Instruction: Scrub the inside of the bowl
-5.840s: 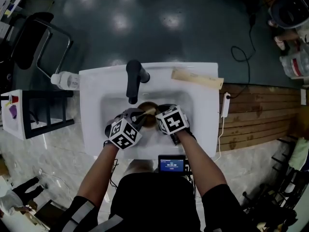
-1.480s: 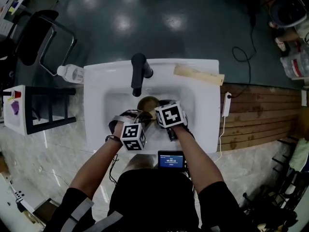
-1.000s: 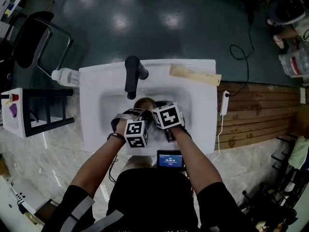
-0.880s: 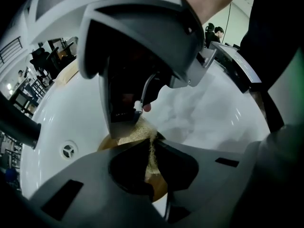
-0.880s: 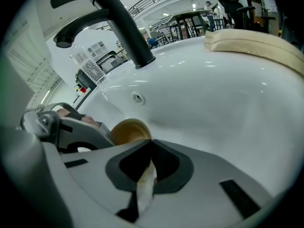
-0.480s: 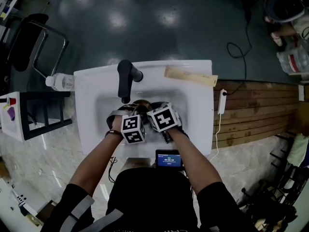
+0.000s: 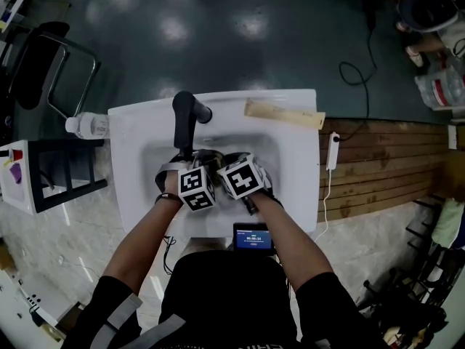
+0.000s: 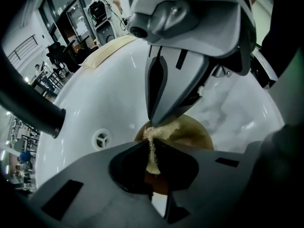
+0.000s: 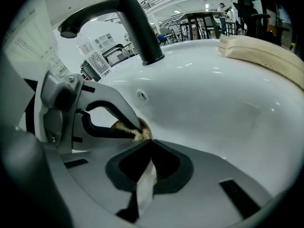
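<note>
Nearest: lit screen (image 7: 252, 236) at the sink's (image 7: 138, 122) front edge.
Left gripper (image 8: 153, 144): pinches a beige scrub pad (image 8: 152, 156) between closed jaws, right over the bowl (image 8: 194, 137).
Right gripper (image 9: 149, 144): clamps tight on the bowl's rim.
Bowl: brown, sits in the basin beside the drain (image 8: 102, 139).
Beyond: black faucet (image 7: 183, 122) over the basin; bottle (image 7: 87, 125) by the far left corner, pale block (image 7: 283, 113) on the far rim.

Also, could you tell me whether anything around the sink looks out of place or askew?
Only mildly: a beige slab lies slanted across the back right rim of the sink, not square to its edge. Nothing looks spilled or damaged; the bowl sits in the basin.
</note>
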The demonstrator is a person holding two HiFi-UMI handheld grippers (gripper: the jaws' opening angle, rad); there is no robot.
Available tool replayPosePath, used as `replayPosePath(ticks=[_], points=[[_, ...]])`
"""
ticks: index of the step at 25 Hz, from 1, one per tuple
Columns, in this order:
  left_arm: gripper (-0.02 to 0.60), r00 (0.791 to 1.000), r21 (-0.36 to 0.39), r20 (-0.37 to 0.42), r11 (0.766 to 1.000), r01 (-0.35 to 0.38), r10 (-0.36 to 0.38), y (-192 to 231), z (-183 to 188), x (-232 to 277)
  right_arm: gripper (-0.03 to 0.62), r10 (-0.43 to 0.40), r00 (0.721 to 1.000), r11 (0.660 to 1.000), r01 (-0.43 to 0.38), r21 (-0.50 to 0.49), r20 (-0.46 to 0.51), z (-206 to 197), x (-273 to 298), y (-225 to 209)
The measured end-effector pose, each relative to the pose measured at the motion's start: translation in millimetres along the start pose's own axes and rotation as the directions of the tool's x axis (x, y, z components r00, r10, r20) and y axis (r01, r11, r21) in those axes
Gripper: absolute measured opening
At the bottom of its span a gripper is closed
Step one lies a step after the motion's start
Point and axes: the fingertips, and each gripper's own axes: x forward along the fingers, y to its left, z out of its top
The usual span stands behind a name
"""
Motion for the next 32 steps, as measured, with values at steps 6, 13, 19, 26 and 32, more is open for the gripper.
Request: replayPosePath(ticks=[6,13,19,26,32], points=[[0.020,0.998,-0.016,-0.012,0.998,-0.055,0.055,13,-11,-10,0.018,-0.014,1.000,1.000,0.014,0.006,-0.003,-1,0,-3],[0.020,0.996,0.011,-0.029,0.997,-0.079,0.080,14,-29,-23,0.018,-0.021,1.000,1.000,0.021,0.018,0.001,1,2,0],[0.020,0.998,0.022,-0.013,0.998,-0.053,0.053,-2,-38,-34,0.018,-0.047,0.999,0.999,0.047,0.019,0.012,2,1,0],[0.020,1.000,0.072,0.017,0.997,0.013,-0.015,-31,-35,-37,0.018,-0.074,0.997,0.996,0.074,0.046,0.010,0,3,-5],[0.020,0.997,0.142,0.034,0.988,0.061,-0.066,-54,-18,-29,0.018,-0.081,0.997,0.993,0.079,0.091,0.014,-2,2,-5]])
